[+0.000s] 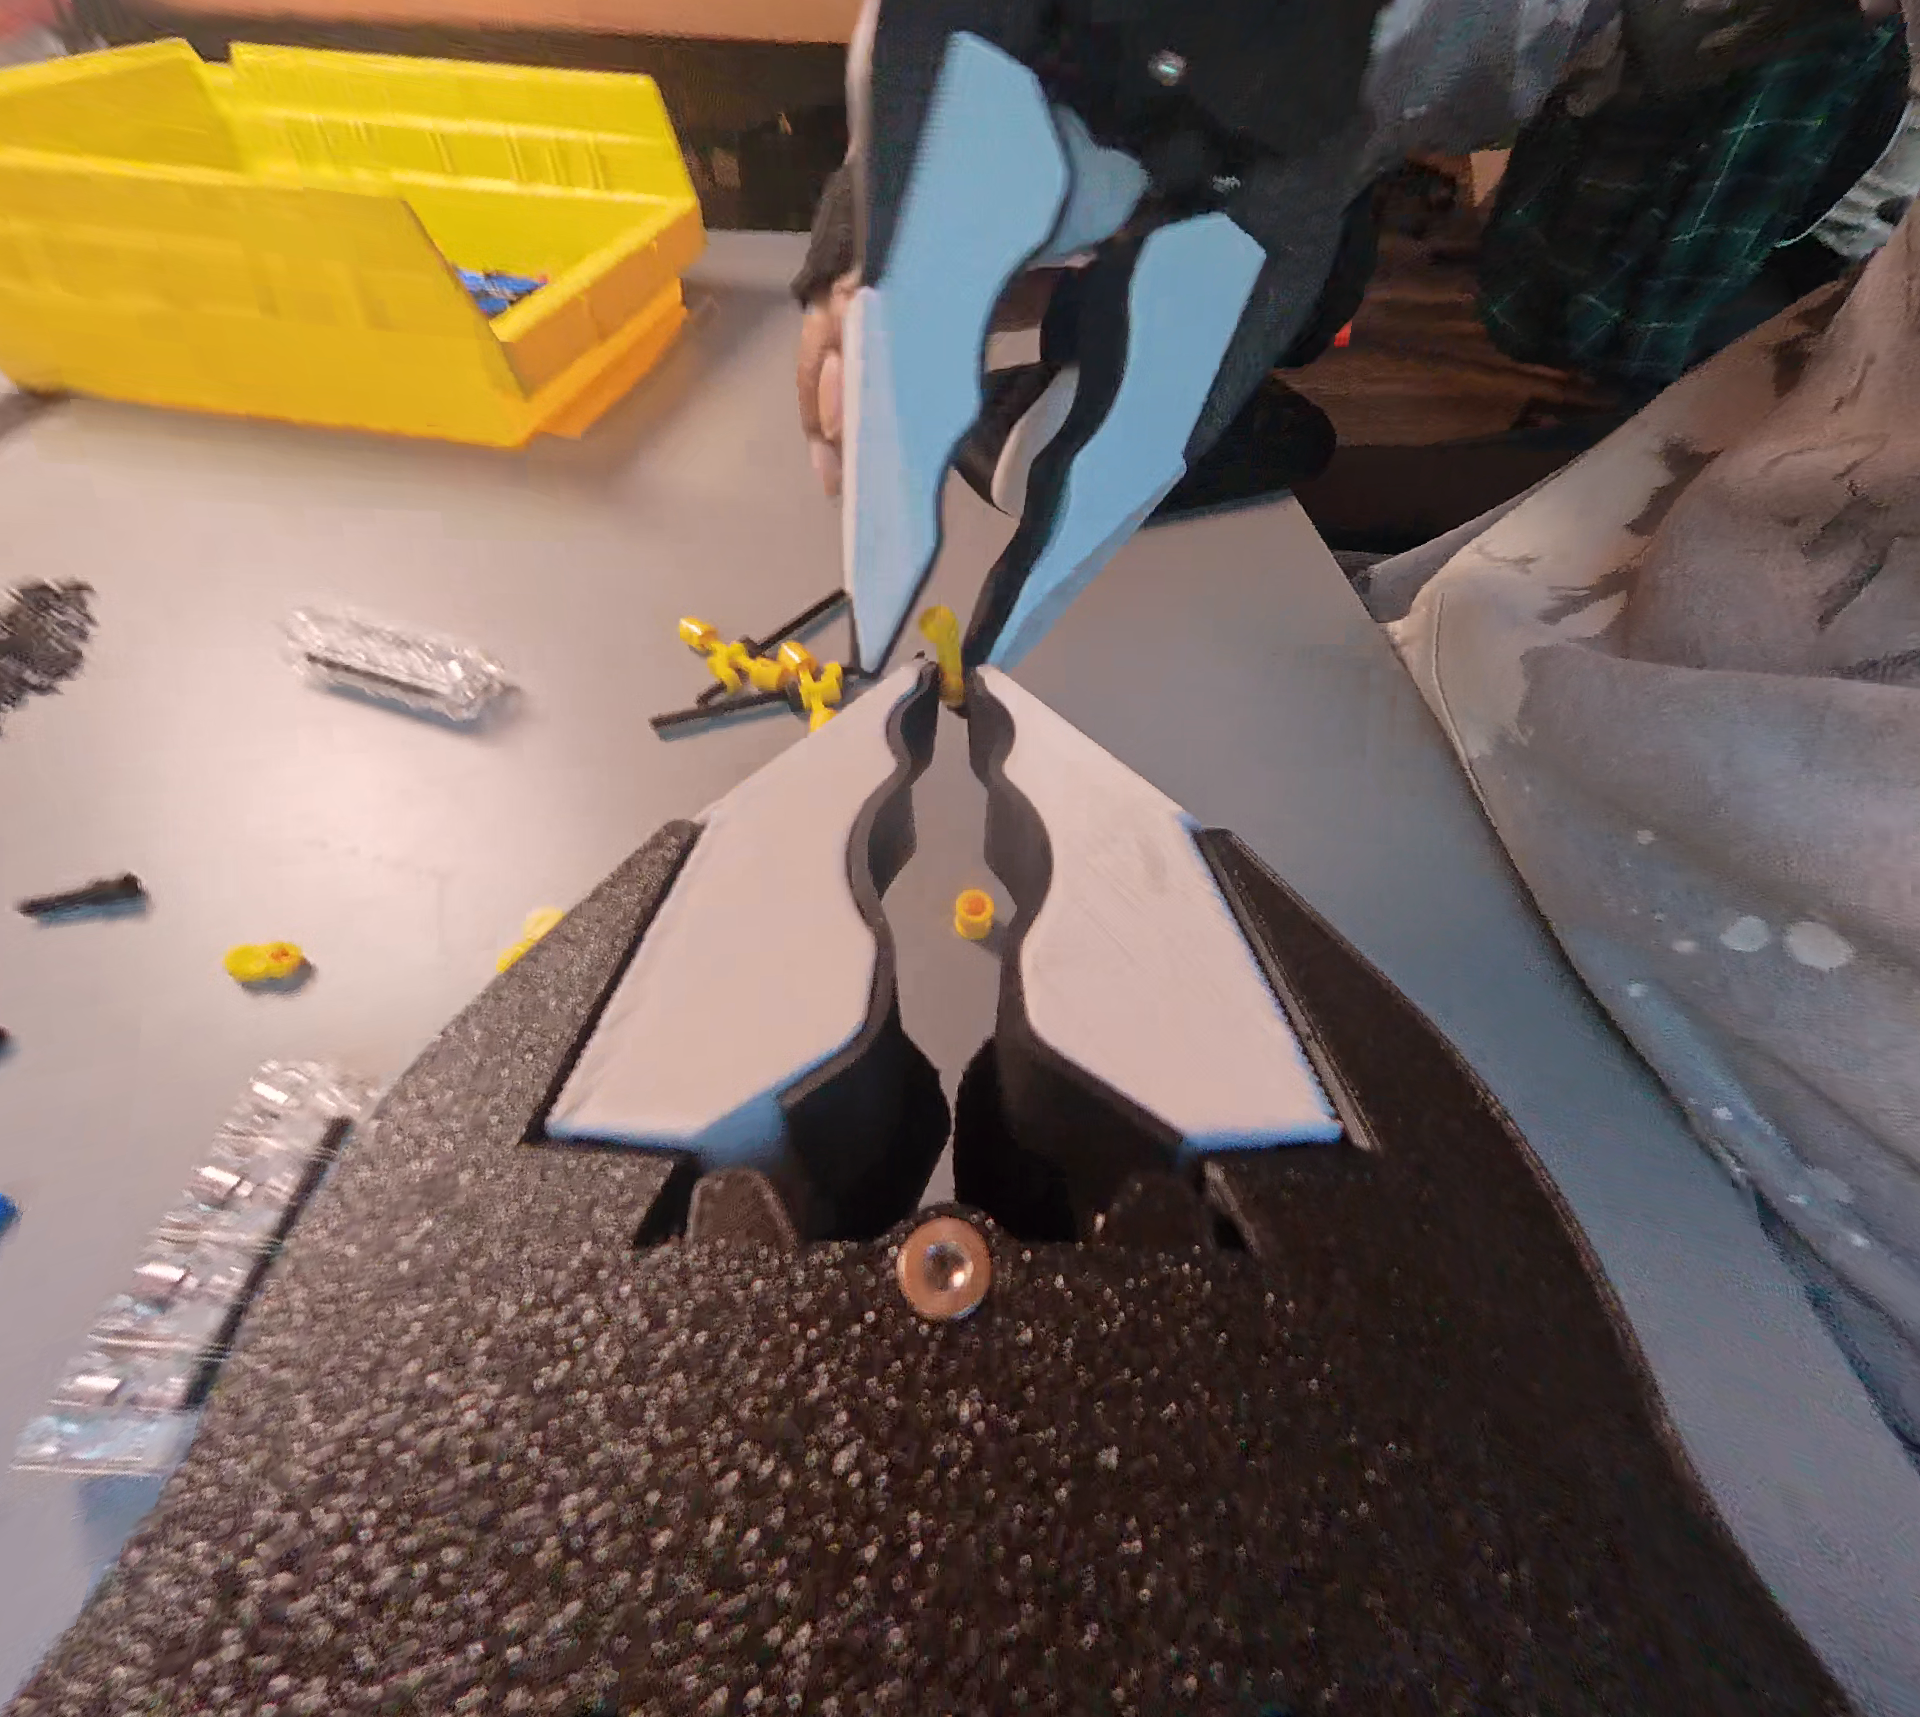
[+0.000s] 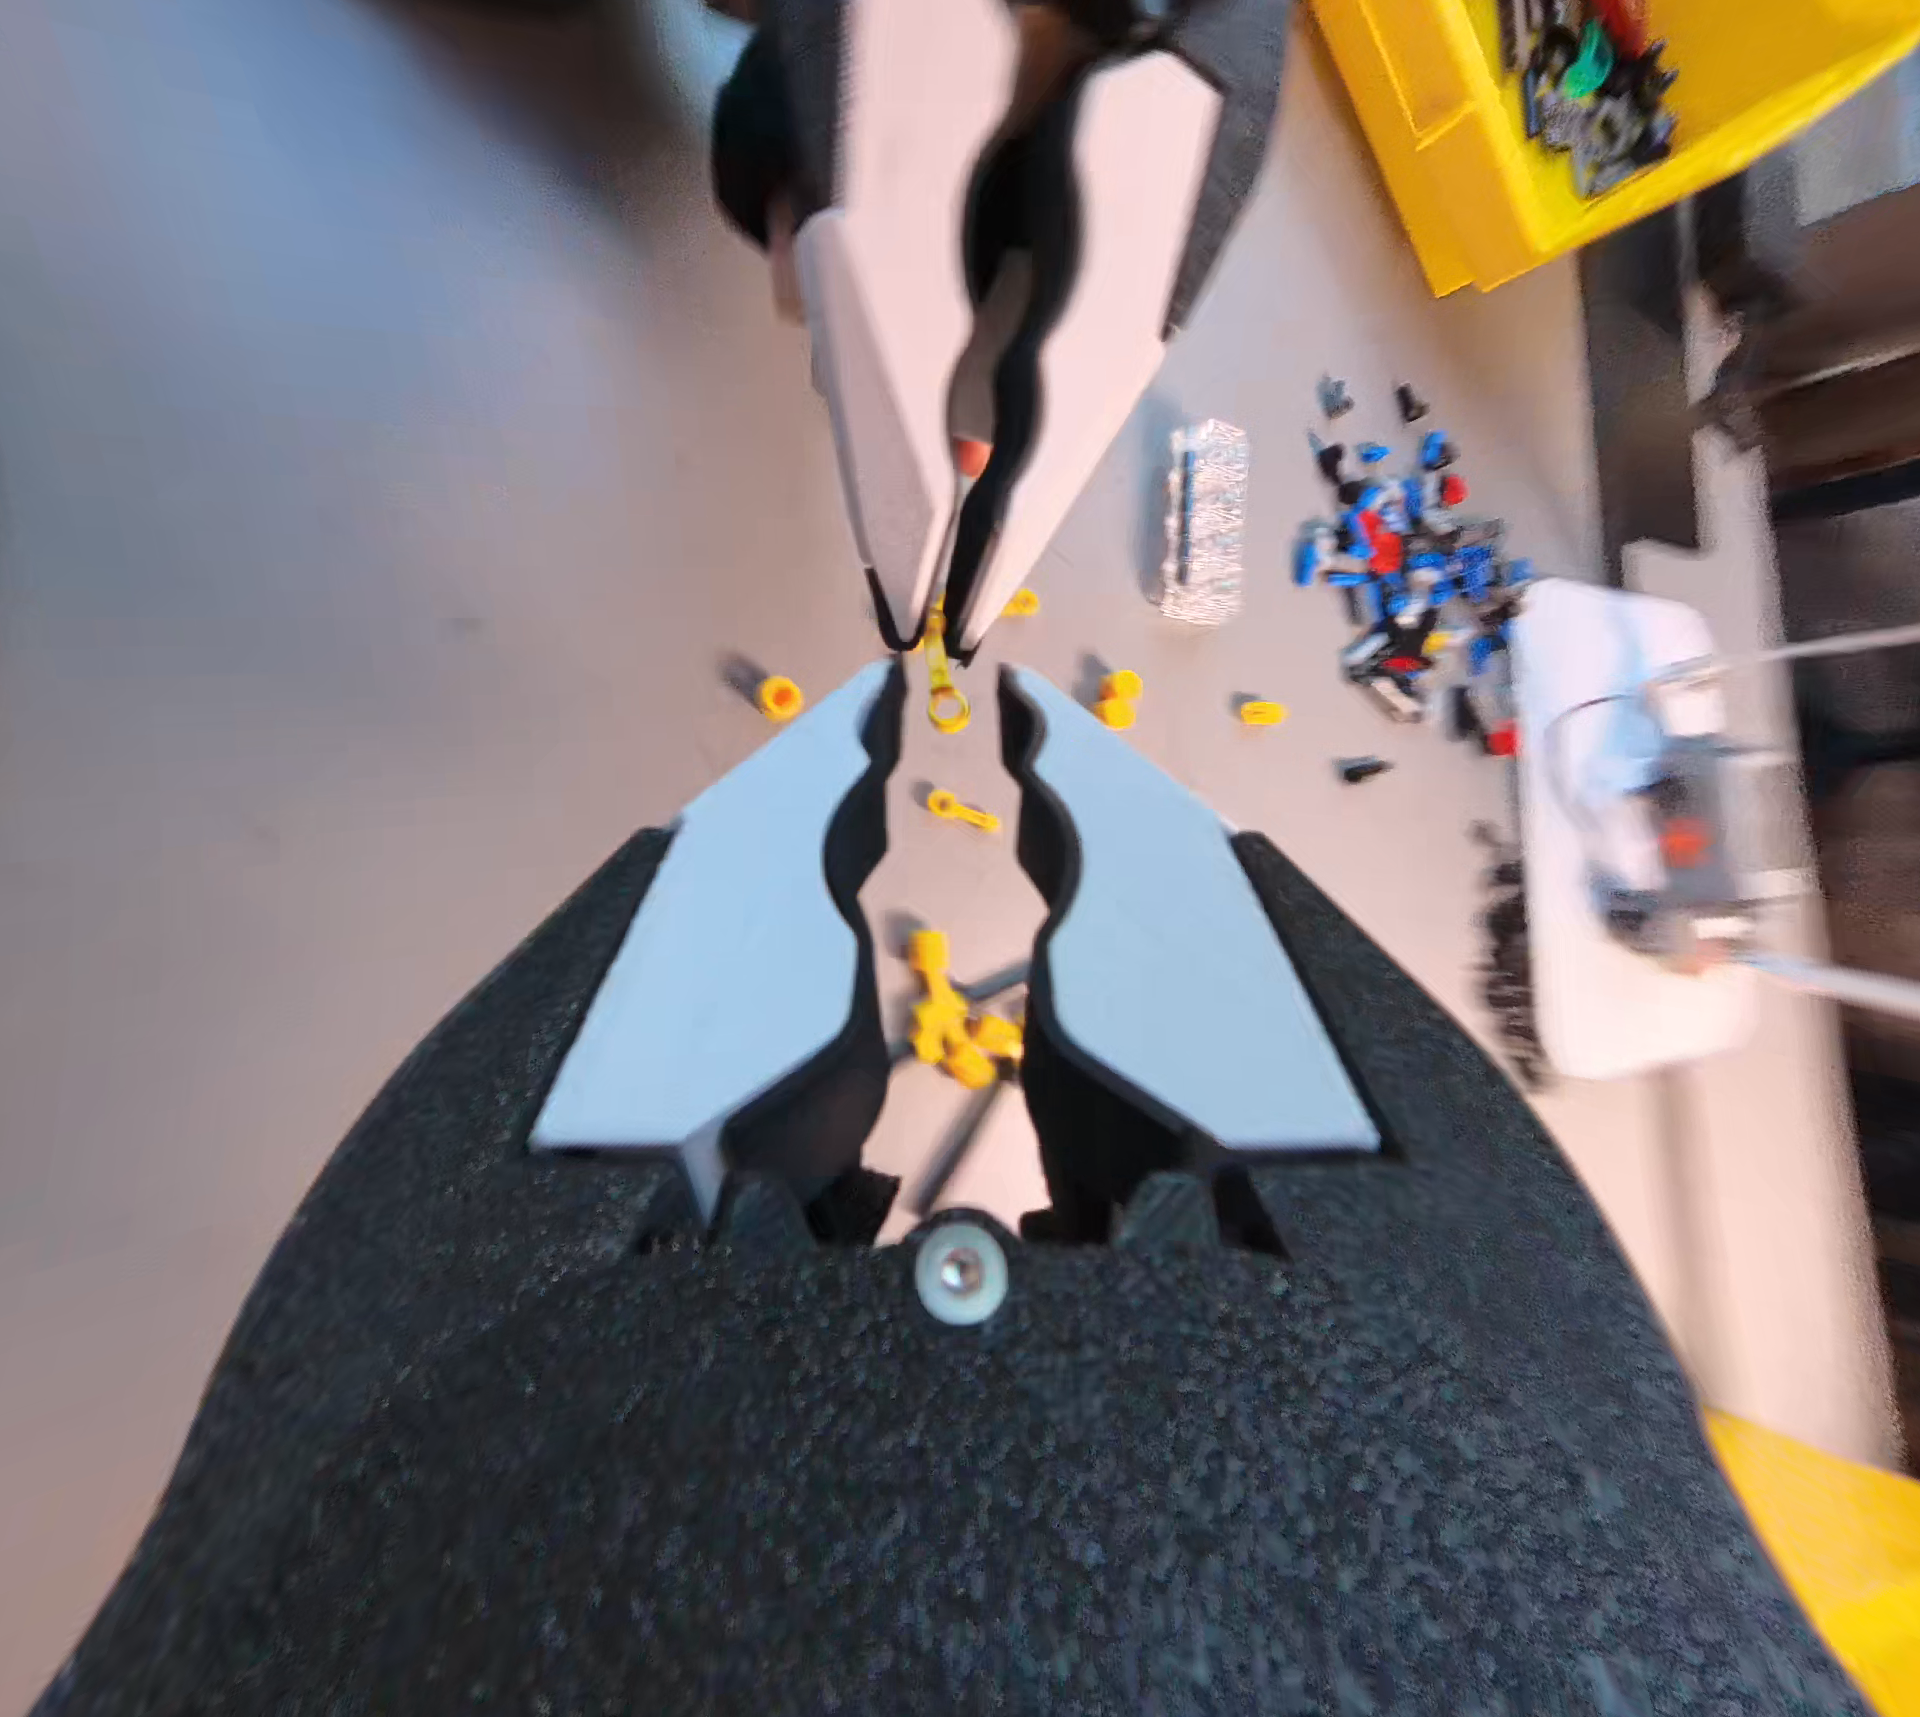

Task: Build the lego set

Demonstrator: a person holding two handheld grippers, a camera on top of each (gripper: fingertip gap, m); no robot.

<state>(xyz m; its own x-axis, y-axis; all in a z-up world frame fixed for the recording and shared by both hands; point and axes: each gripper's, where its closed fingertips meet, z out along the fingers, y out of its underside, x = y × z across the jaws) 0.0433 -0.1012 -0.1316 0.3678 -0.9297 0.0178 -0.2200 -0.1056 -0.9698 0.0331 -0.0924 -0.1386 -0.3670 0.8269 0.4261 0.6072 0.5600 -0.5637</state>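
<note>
Left gripper (image 1: 951,680) pinches the base of a small yellow pin (image 1: 940,644), its tips narrowed onto it. The same pin (image 2: 940,680) shows in the right wrist view, held at its stem, ring end hanging free toward the camera. Right gripper (image 2: 945,680) stands open, a clear gap between its tips, the pin's ring just inside that gap and apart from both fingers. The two grippers meet tip to tip over the grey table (image 1: 416,784). Below the right gripper lies a cluster of yellow connectors on black rods (image 2: 956,1023). A yellow stud (image 1: 974,914) sits on the table under the left gripper. Yellow bin (image 1: 312,244) far left; foil-wrapped packet (image 1: 400,665) nearer. Heap of blue, black and red pieces (image 2: 1403,566) beyond.
</note>
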